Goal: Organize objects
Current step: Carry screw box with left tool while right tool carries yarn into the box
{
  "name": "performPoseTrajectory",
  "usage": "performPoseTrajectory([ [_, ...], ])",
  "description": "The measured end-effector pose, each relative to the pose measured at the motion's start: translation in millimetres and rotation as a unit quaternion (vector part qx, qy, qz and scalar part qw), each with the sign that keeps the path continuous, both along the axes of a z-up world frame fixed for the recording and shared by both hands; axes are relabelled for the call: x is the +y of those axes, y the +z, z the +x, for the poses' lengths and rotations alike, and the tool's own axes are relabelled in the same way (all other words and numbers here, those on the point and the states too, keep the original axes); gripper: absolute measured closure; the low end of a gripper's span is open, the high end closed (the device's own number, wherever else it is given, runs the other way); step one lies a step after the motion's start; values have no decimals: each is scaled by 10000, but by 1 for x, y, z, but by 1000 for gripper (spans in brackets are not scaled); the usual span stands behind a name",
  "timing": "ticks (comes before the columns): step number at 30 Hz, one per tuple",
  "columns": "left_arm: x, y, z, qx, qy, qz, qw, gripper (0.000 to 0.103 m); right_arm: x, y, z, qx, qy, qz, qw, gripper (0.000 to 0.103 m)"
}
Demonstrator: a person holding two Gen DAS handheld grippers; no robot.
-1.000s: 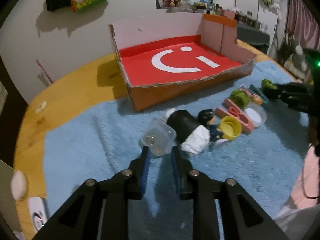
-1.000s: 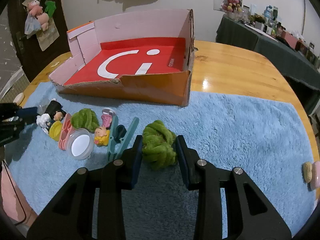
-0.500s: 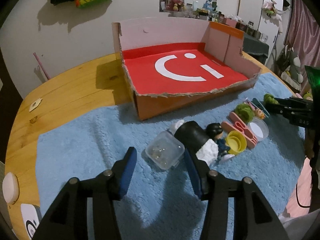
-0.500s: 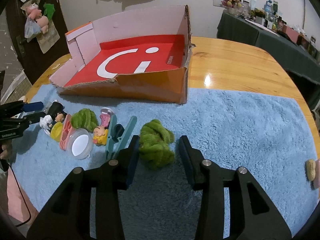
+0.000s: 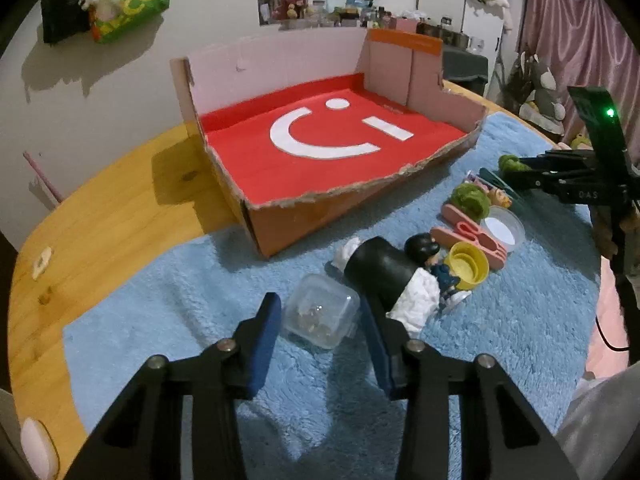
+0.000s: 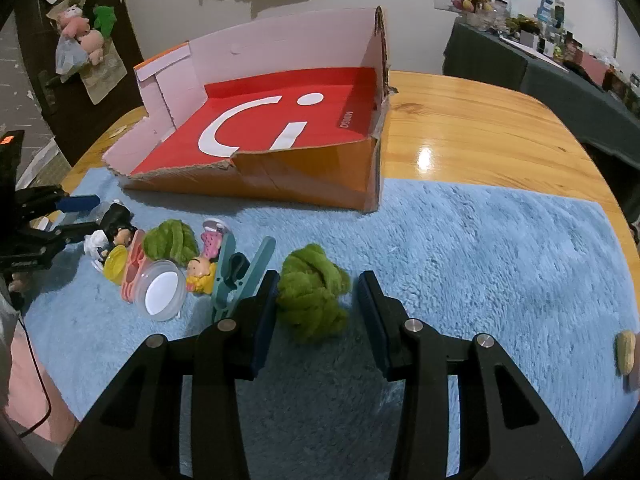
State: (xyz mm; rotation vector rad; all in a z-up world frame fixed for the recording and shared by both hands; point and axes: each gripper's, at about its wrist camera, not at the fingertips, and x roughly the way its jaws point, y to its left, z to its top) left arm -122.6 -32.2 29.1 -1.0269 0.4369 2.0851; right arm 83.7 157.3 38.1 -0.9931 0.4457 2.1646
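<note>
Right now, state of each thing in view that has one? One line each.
Left tongs: open, straddling the clear plastic container.
Right tongs: open, straddling the green yarn ball.
Clear plastic container: lid shut, on the blue rug.
Green yarn ball: resting on the rug, ungripped.
Cardboard box: open-topped, nothing inside.
Teal clip: lying flat.
Round clear tub: tipped on its side.

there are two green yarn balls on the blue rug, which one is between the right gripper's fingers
The green yarn ball lying apart from the pile, right of the teal clip. The other yarn ball sits among the toys, beside the pink clip.
</note>
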Motion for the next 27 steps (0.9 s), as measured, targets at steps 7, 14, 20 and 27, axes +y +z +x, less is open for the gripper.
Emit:
performPoseTrajectory([
  [7,-6,11,6,-4,310,287,9991,59,-8,5,2,86,66,123,9999,73],
  [14,-10,37,20,200,403,596,9972,59,-18,31,-1,273,165,401,9987,73],
  [20,-8,43,20,198,489,621,9967,59,-17,35,-4,321,141,408,9986,73],
  [27,7,79,3,496,695,773,9933,59,-7,71,-23,498,280,769,9954,73],
])
